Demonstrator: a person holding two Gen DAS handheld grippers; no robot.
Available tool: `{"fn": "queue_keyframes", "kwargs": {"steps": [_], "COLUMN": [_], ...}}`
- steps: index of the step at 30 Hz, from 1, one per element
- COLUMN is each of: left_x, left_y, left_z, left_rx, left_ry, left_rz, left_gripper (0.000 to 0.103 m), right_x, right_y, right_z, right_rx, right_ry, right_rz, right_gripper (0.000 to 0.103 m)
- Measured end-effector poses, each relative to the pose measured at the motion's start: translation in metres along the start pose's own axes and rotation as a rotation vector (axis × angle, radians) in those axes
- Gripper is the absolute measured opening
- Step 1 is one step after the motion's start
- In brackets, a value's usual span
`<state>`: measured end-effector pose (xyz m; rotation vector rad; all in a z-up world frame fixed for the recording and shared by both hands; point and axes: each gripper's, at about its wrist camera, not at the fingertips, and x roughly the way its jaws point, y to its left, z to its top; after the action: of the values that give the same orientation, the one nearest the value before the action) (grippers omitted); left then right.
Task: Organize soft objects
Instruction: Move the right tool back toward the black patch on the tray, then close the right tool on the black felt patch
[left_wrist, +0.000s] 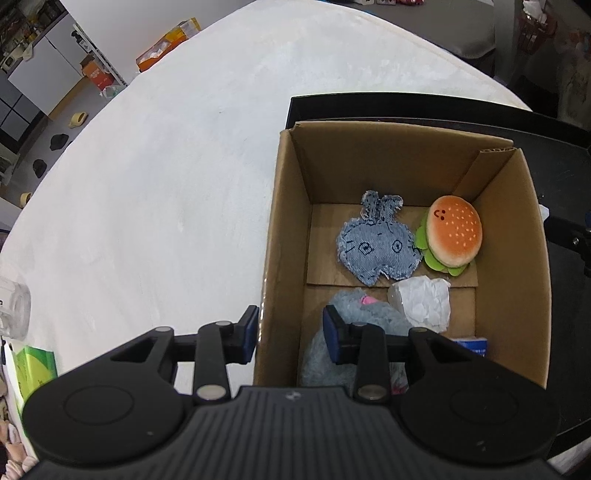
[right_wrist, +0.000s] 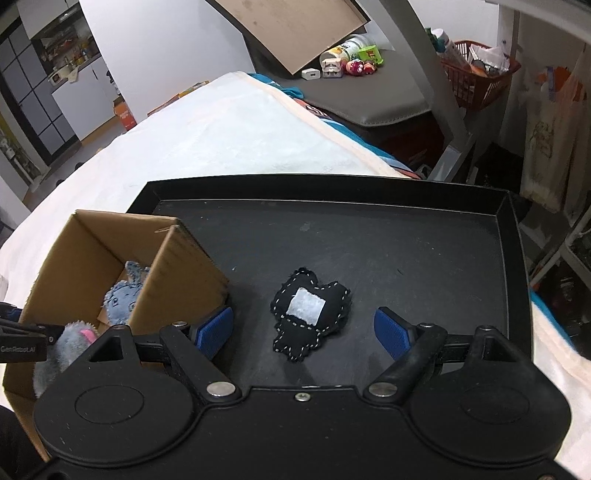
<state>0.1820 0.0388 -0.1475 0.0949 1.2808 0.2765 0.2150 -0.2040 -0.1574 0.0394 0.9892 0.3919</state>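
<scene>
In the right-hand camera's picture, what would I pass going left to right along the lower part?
Grey plush toy → cardboard box → black stitched pouch with a white patch, lying on the black tray between the fingers of the right gripper.

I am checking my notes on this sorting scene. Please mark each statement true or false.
1. The burger plush lies inside the cardboard box. True.
2. The black stitched plush is already in the box. False: it lies on the black tray, outside the box.
3. The right gripper is open, one finger on each side of the black plush. True.
4. The denim plush lies on the white cloth. False: it is in the box, beside the burger.
5. The left gripper grips the burger. False: its jaws straddle the box wall.
</scene>
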Motion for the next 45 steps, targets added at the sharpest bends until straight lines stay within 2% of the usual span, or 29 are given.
{"fn": "queue_keyframes", "kwargs": {"steps": [5, 9, 12, 18, 19, 23, 26, 32, 45], "left_x": [0.003, 0.003, 0.002, 0.006, 0.007, 0.008, 0.008, 0.008, 0.006], "left_y": [-0.007, -0.017, -0.021, -0.021, -0.022, -0.023, -0.023, -0.023, -0.009], "left_z": [0.008, 0.012, 0.014, 0.016, 0.017, 0.018, 0.018, 0.017, 0.007], "left_rx": [0.005, 0.050, 0.079, 0.064, 0.067, 0.067, 0.063, 0.061, 0.030], "left_ry": [0.019, 0.034, 0.038, 0.051, 0.052, 0.057, 0.058, 0.054, 0.036], "left_rz": [0.024, 0.066, 0.070, 0.080, 0.086, 0.089, 0.089, 0.089, 0.030], "left_gripper": [0.038, 0.041, 0.045, 0.046, 0.046, 0.046, 0.046, 0.046, 0.046], "right_x": [0.012, 0.017, 0.020, 0.021, 0.023, 0.034, 0.034, 0.030, 0.012], "right_y": [-0.006, -0.013, -0.016, -0.015, -0.015, -0.014, -0.017, -0.022, -0.029], "right_z": [-0.001, -0.005, -0.008, -0.005, -0.004, -0.007, -0.008, -0.010, -0.020], "right_rx": [-0.004, 0.001, -0.011, -0.033, -0.031, -0.056, -0.053, -0.033, 0.025], "right_ry": [-0.004, -0.032, -0.053, -0.108, -0.104, -0.050, -0.046, -0.042, -0.001], "right_rz": [0.013, 0.019, 0.015, 0.054, 0.058, 0.045, 0.024, 0.017, -0.048], "right_gripper": [0.083, 0.083, 0.083, 0.080, 0.078, 0.042, 0.037, 0.034, 0.034]}}
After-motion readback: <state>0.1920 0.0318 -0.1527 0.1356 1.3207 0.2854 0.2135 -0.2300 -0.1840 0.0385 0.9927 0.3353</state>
